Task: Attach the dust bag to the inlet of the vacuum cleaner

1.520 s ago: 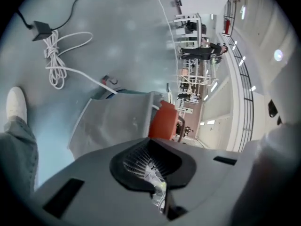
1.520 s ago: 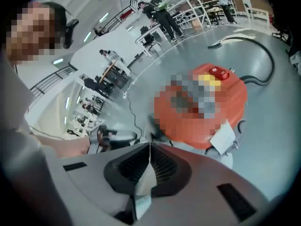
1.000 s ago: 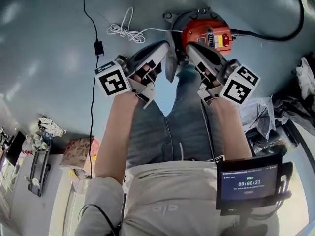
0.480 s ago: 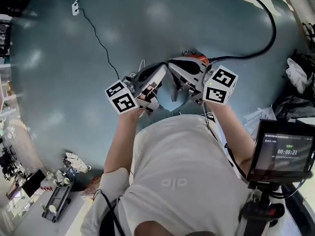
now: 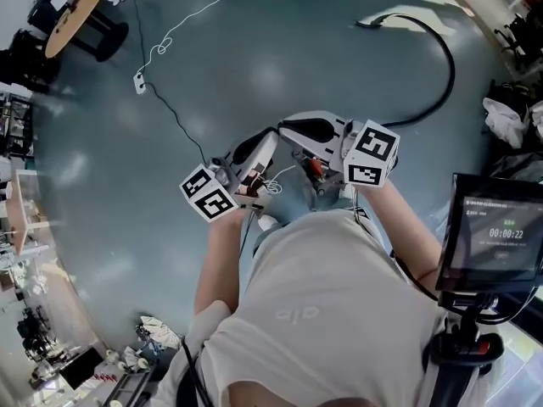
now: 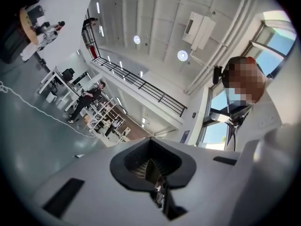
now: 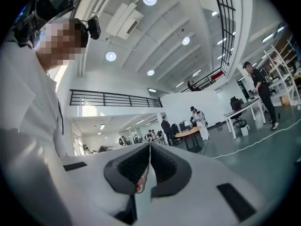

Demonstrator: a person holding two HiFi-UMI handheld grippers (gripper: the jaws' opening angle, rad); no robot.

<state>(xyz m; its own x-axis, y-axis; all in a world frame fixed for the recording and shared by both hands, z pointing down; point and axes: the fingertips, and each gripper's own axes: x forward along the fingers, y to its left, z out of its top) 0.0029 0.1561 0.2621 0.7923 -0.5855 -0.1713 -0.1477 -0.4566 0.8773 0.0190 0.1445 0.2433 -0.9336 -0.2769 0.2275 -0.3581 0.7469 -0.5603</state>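
Observation:
In the head view both grippers are held close to my chest over the grey floor, tips almost touching. The left gripper (image 5: 270,136) and the right gripper (image 5: 287,125) are both shut. In the right gripper view a thin white sheet with a reddish print, the dust bag (image 7: 141,205), stands edge-on between the closed pads (image 7: 162,166). The left gripper view shows a thin printed edge of the dust bag (image 6: 158,196) pinched the same way. Of the vacuum cleaner only a bit of red top (image 5: 312,167) shows under the right gripper. Its inlet is hidden.
A black hose (image 5: 443,66) curves across the floor at upper right. A white cable (image 5: 182,19) and a black lead with an adapter (image 5: 140,81) lie at upper left near a round table (image 5: 76,7). A screen (image 5: 501,244) stands at my right; clutter (image 5: 505,117) lies beyond.
The head view has swung up and back, so the vacuum's red top went from plainly seen to nearly hidden. Both grippers rolled, drew nearer my chest, and their tips came together.

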